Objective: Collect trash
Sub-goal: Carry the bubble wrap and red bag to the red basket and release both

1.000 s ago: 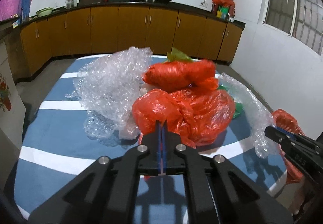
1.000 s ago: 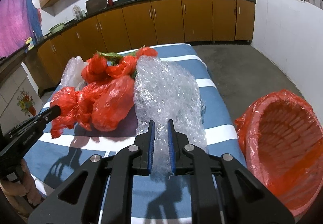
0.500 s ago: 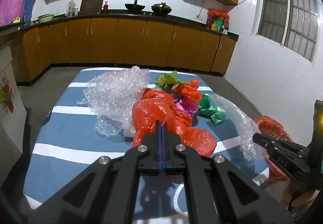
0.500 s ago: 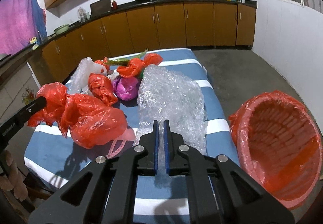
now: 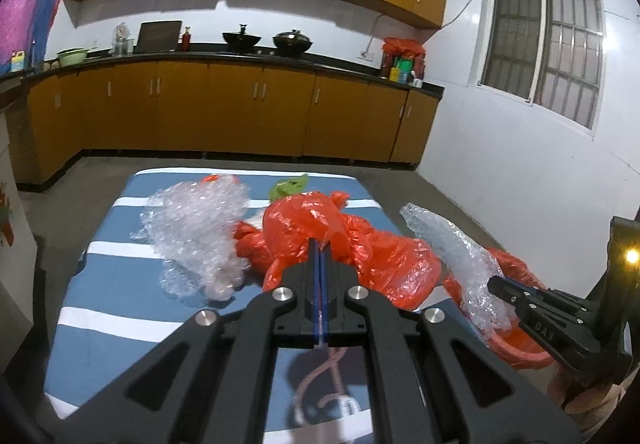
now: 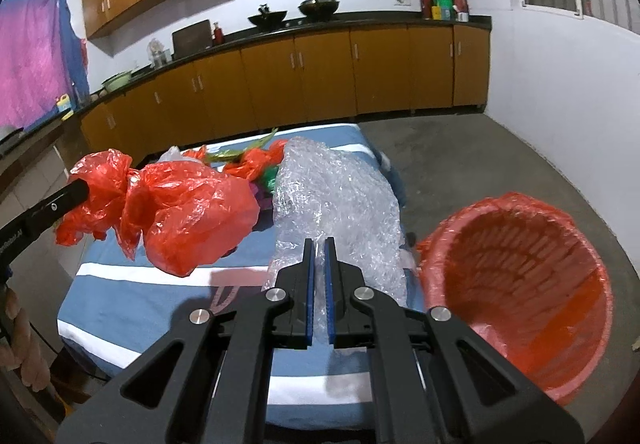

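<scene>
My left gripper (image 5: 320, 244) is shut on a crumpled red plastic bag (image 5: 360, 244) and holds it lifted above the blue striped table (image 5: 120, 300); the bag also shows in the right wrist view (image 6: 188, 211). My right gripper (image 6: 319, 244) is shut on a sheet of clear bubble wrap (image 6: 340, 195), which also shows in the left wrist view (image 5: 456, 244). A red lined trash basket (image 6: 516, 284) stands on the floor to the right of the table. More bubble wrap (image 5: 196, 232) lies on the table's left side.
Small red, green and purple scraps (image 6: 256, 167) lie at the table's far end. Wooden kitchen cabinets (image 5: 240, 111) run along the back wall. A white wall (image 5: 520, 171) with a window is on the right. Grey floor (image 6: 480, 159) surrounds the table.
Both grippers have lifted and drawn back from the table. The red bag has come up off the pile, and the bubble wrap has risen with the right gripper beside the basket.
</scene>
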The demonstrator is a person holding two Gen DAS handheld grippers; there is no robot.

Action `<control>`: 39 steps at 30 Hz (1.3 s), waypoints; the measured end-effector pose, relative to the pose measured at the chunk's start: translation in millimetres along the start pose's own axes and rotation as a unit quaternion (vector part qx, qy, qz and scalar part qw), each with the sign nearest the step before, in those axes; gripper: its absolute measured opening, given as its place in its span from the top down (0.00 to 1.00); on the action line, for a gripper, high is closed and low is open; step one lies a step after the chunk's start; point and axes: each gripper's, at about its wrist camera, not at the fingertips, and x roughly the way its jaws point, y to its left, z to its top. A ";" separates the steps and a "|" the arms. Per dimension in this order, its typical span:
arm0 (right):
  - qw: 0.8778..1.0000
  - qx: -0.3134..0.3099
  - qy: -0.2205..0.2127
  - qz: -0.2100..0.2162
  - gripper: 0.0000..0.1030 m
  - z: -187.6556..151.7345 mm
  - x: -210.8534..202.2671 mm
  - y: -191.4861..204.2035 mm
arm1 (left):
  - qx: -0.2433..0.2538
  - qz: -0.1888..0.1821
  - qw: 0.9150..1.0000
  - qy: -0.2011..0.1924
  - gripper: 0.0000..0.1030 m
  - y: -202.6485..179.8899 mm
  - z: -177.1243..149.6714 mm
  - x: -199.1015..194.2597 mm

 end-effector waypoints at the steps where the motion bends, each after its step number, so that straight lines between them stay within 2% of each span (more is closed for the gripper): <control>1: 1.000 0.002 -0.003 -0.004 0.95 0.1 -4.1 -4.9 | 0.001 -0.004 1.000 -0.001 0.98 -4.7 1.0 0.8; 9: 0.998 0.015 -0.025 -0.052 0.95 -1.9 -32.8 -41.0 | 0.018 -0.050 0.999 -0.003 0.98 -51.0 5.0 15.0; 16: 0.993 0.036 -0.037 -0.102 0.95 -7.7 -54.4 -80.9 | 0.030 -0.092 0.995 0.012 0.98 -97.6 -1.4 37.5; 23: 0.988 0.064 -0.038 -0.135 0.95 -15.9 -65.2 -112.8 | 0.048 -0.129 0.990 0.029 0.98 -141.1 -12.4 63.1; 39: 0.982 0.106 -0.037 -0.149 0.95 -21.8 -67.2 -157.2 | 0.082 -0.184 0.977 0.070 0.97 -219.2 -30.6 114.8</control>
